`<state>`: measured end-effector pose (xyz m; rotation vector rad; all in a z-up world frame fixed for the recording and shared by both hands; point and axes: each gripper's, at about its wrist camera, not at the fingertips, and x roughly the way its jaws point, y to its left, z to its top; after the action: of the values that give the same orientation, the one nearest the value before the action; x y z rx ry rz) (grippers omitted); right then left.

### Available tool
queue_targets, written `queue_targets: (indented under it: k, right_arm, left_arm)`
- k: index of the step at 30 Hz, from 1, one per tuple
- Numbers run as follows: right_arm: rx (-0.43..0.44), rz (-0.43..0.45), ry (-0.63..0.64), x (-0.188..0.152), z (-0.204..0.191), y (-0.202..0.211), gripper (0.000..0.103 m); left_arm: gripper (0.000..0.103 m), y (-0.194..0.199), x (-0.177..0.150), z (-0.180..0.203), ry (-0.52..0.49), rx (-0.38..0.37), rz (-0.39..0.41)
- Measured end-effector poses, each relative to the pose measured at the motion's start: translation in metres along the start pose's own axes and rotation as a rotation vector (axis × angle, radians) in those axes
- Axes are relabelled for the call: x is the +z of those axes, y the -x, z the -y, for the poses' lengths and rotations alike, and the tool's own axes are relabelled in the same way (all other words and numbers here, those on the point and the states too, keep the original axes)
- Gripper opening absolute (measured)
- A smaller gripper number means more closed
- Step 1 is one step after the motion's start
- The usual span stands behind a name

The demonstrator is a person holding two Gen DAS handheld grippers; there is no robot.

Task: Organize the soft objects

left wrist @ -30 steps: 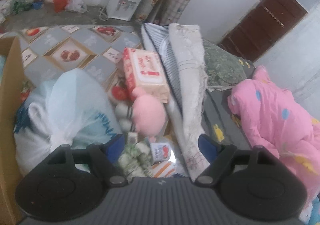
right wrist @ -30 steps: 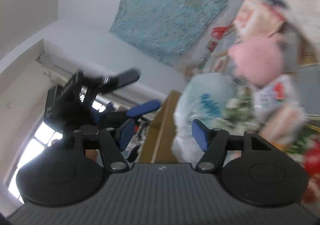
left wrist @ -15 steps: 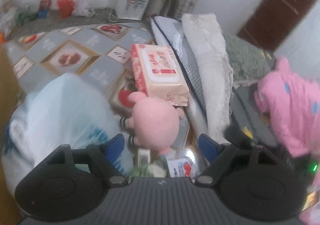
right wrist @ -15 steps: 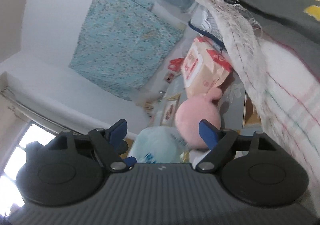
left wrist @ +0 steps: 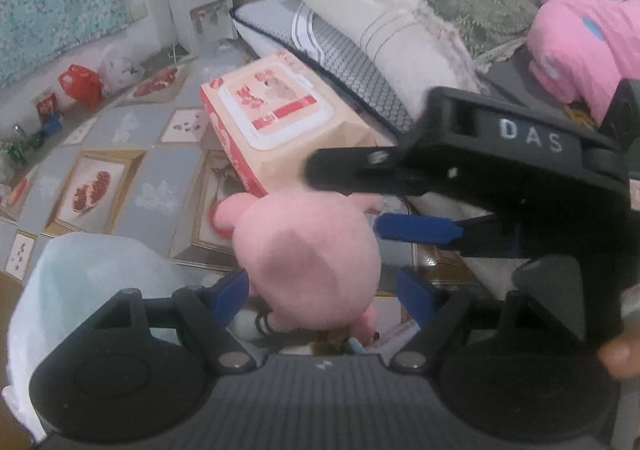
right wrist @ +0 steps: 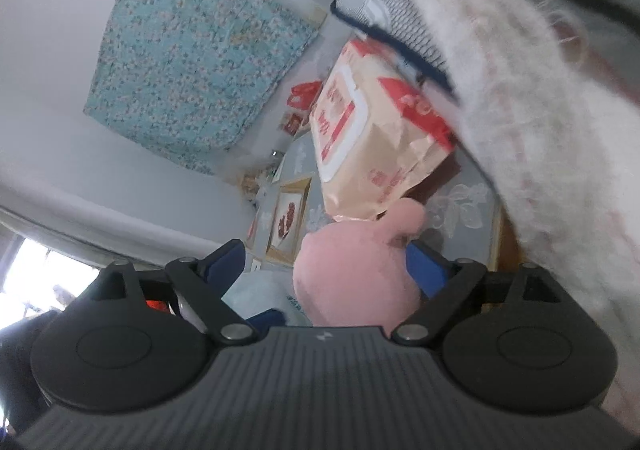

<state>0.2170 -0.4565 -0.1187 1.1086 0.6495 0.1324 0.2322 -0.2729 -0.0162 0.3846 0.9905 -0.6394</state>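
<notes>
While both grippers, left [left wrist: 322, 292] wide and right [right wrist: 326, 268] opening (neither gripping), bracket the pink plush [left wrist: 308, 262], it could be pinched between colliding fingers.

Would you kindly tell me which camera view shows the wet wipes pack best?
The left wrist view: the wet wipes pack shows its whole top face and lid label there, lying on the patterned floor. The right wrist view shows it tilted sideways, one end crumpled.

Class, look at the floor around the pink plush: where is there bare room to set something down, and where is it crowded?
Bare patterned floor lies left of the wet-wipes pack. It is crowded around the pink plush, hemmed in by the pack, pale plastic bag, folded bedding and both grippers.
</notes>
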Motion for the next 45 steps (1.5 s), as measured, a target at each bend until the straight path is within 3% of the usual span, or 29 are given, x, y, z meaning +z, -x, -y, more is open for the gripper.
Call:
queue_targets:
  k: [4,10,13,18,22,27,33,35,40,45]
  right_arm:
    - [-0.014,-0.041,0.010,0.000,0.000,-0.019,0.093]
    - [0.081,-0.077,-0.047,0.003,0.012,-0.025,0.094]
    - [0.103,-0.079,-0.041,0.003,0.010,-0.022,0.094]
    - [0.165,-0.075,-0.070,0.004,0.009,-0.011,0.095]
    - [0.230,-0.046,-0.028,0.001,-0.014,0.015,0.095]
    - [0.351,-0.008,0.072,-0.020,-0.045,0.074,0.101]
    - [0.463,-0.006,0.146,-0.075,-0.048,0.149,0.103]
    - [0.511,-0.008,0.137,-0.093,-0.040,0.170,0.103]
    - [0.536,-0.025,0.075,-0.135,-0.012,0.206,0.103]
    - [0.566,-0.063,-0.065,-0.169,0.028,0.222,0.103]
  left_arm:
    - [0.083,-0.014,0.004,-0.001,0.007,0.016,-0.020]
    - [0.082,-0.025,0.002,-0.011,0.043,0.036,-0.039]
    - [0.078,-0.023,0.002,-0.017,0.078,0.004,-0.035]
    - [0.077,-0.002,0.002,-0.017,0.093,-0.005,-0.002]
    - [0.077,0.038,0.000,-0.012,0.093,-0.020,0.074]
    - [0.077,0.113,-0.028,-0.008,0.160,-0.124,0.231]
    - [0.075,0.166,-0.089,0.000,0.240,-0.281,0.311]
    - [0.075,0.168,-0.110,0.005,0.272,-0.322,0.308]
    - [0.077,0.155,-0.158,0.009,0.346,-0.447,0.265]
    - [0.083,0.111,-0.195,0.005,0.422,-0.576,0.143]
